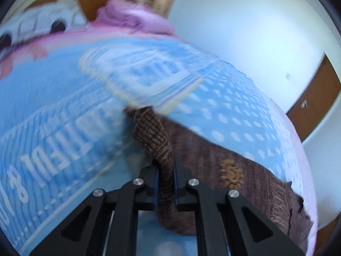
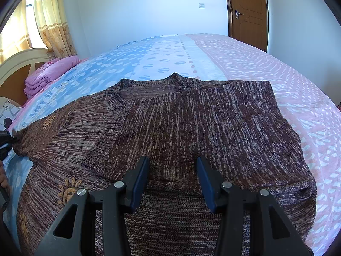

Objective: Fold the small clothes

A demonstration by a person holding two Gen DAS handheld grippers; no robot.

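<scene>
A brown knitted sweater (image 2: 191, 117) with orange flower motifs lies spread on the bed, its right sleeve folded in over the chest. My right gripper (image 2: 172, 160) is open just above the sweater's lower middle, nothing between its blue pads. In the left wrist view my left gripper (image 1: 166, 166) is shut on a ribbed brown strip (image 1: 153, 132) at the sweater's edge, which rises from the jaws toward the sheet. The sweater's body (image 1: 213, 160) lies to its right. The left gripper (image 2: 5, 140) also shows at the far left edge of the right wrist view, by the sweater's left sleeve.
The bedsheet (image 2: 159, 53) is blue, white and pink with dots. A folded pink blanket (image 2: 51, 70) sits by the cream headboard (image 2: 21, 59). A patterned pillow (image 2: 8, 111) lies at the left edge. Curtains (image 2: 53, 21) hang back left, and a wooden door (image 2: 247, 10) stands back right.
</scene>
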